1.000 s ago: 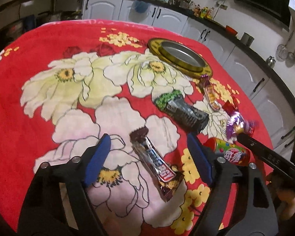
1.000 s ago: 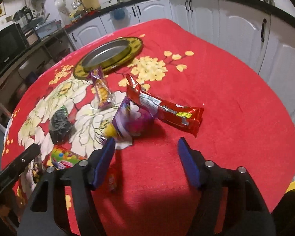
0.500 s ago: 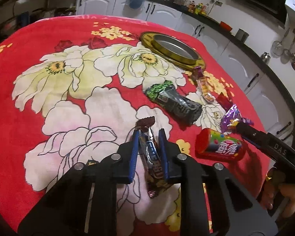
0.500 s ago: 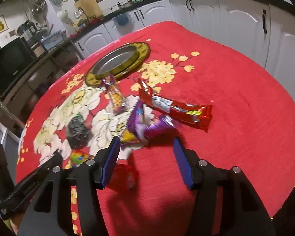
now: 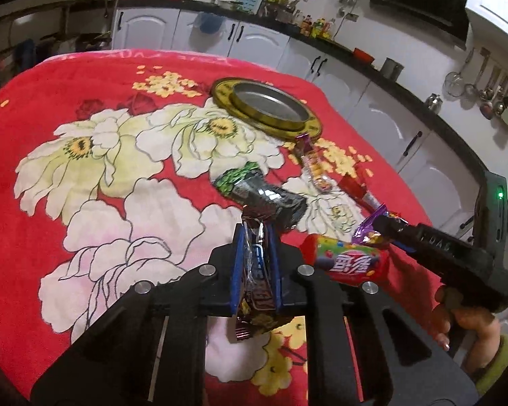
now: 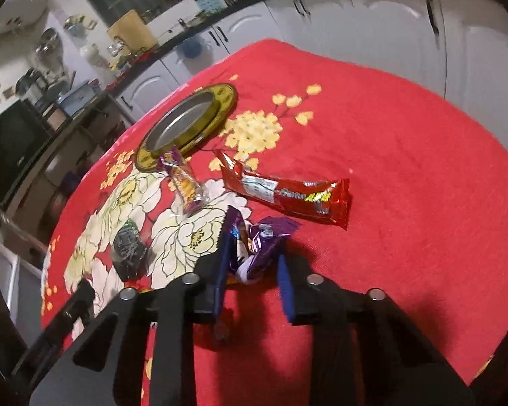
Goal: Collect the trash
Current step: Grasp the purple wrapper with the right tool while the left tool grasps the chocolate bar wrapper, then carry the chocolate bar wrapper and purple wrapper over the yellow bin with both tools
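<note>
Your left gripper (image 5: 255,233), spread wide a second ago, now clamps the brown candy-bar wrapper (image 5: 254,270) above the red floral cloth (image 5: 84,77). Your right gripper (image 6: 252,257), earlier wide, is closing around the purple wrapper (image 6: 257,247); right pad not touching yet.

Not much readable here tbh. The red tube wrapper (image 5: 347,264) just right of the left tool has big white Chinese characters, too blurry to make out. The long red bar wrapper (image 6: 288,196) ahead of the right tool has yellow lettering, also unreadable.
</note>
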Tool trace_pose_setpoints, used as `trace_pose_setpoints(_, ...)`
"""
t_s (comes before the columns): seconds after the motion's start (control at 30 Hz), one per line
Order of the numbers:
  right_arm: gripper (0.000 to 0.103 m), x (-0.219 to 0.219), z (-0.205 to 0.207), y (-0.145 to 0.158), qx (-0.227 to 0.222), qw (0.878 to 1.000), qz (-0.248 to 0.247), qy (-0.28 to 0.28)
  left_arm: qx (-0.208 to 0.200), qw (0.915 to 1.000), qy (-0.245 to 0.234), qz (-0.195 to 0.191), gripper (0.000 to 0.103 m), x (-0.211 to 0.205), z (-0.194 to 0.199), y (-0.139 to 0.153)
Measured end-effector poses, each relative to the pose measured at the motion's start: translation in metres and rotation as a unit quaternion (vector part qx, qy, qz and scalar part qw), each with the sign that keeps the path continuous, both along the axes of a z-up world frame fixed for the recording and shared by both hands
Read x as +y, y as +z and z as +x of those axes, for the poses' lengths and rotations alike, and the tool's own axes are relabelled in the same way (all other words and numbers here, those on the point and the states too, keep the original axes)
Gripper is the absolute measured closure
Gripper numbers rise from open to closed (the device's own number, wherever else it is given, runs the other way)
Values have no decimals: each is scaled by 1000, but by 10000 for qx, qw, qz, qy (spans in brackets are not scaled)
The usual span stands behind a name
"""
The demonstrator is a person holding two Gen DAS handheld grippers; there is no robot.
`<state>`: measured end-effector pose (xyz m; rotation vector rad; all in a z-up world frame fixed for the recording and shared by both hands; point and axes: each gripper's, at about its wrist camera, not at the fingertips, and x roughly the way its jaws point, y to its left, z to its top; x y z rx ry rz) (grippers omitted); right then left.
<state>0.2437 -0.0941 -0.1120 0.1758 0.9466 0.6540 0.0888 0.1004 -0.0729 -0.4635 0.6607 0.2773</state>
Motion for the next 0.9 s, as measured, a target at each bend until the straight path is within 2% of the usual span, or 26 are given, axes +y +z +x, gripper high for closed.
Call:
trace_pose_setpoints(0.2,83,-13,-21,25,-607,9982,3,-14,-351,9991,-240,35,94,-11,-3,15)
trace_pose_setpoints(0.5,83,-54,-48,53,-1008,9948,139,-77,-918,9922,-837,-102,95,-37,-8,41)
trace_pose_setpoints(0.9,83,-116,-79,78,-1435,9887,121,-411,-1070,9836,-1449,34,95,-80,-10,58)
